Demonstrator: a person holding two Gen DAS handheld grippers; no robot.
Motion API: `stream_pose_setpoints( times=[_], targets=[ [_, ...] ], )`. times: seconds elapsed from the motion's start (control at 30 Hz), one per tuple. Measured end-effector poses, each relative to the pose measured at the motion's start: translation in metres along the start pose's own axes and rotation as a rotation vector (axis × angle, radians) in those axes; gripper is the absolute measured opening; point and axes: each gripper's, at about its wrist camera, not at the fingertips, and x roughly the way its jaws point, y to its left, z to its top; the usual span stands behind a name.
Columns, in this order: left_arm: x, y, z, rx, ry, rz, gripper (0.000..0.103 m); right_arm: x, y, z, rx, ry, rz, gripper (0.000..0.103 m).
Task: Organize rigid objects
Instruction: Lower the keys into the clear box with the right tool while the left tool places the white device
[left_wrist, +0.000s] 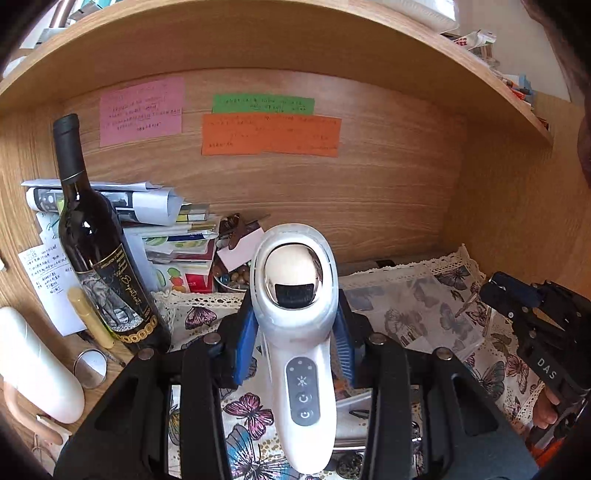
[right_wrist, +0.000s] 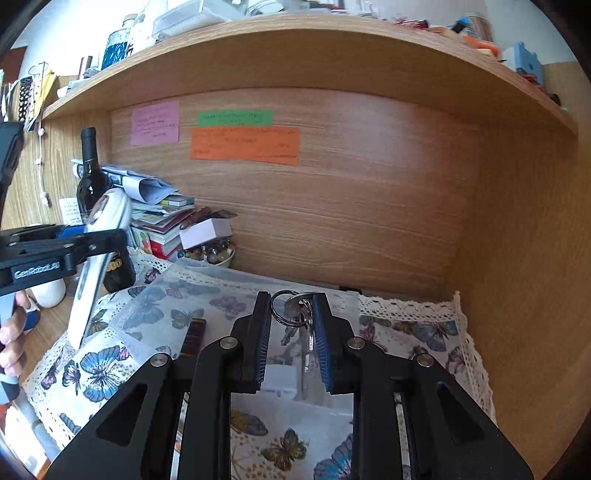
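Observation:
My left gripper (left_wrist: 295, 314) is shut on a white handheld device (left_wrist: 295, 332) with a chrome head and a grey button panel, held above the butterfly cloth (left_wrist: 424, 306). The device also shows in the right wrist view (right_wrist: 99, 258), tilted, with the left gripper (right_wrist: 74, 247) around it. My right gripper (right_wrist: 291, 310) holds a bunch of keys on a ring (right_wrist: 295, 317) between its blue pads, above the cloth (right_wrist: 406, 325). The right gripper shows in the left wrist view (left_wrist: 491, 291) at the right edge.
A dark wine bottle (left_wrist: 96, 240) stands at the left beside a pile of papers and books (left_wrist: 166, 229). A bowl of beads (left_wrist: 232, 280), a small round mirror (left_wrist: 90, 367), a white cylinder (left_wrist: 33, 369) and a dark bar (right_wrist: 194, 338) lie around. Wooden walls enclose the shelf.

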Motion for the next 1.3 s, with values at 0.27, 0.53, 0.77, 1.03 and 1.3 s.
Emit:
stream_pose_setpoints(
  times=[0.27, 0.53, 0.77, 1.03, 1.3],
  targets=[
    [0.056, 0.004, 0.013, 0.016, 0.101, 0.007, 0.038, 0.035, 0.014, 0.003, -0.045, 0.054, 0.047, 0.021],
    [0.082, 0.001, 0.020, 0.034, 0.106, 0.035, 0.038, 0.073, 0.026, -0.004, -0.073, 0.147, 0.094, 0.021],
    [0.109, -0.001, 0.006, 0.065, 0.193, 0.048, 0.034, 0.098, 0.033, -0.015, -0.084, 0.230, 0.111, 0.021],
    [0.102, 0.000, -0.001, 0.068, 0.210, 0.048, 0.035, 0.107, 0.036, -0.019, -0.089, 0.272, 0.085, 0.022],
    [0.077, -0.002, -0.003, 0.056, 0.175, 0.027, 0.054, 0.077, 0.026, -0.006, -0.090, 0.189, 0.077, 0.040]
  ],
)
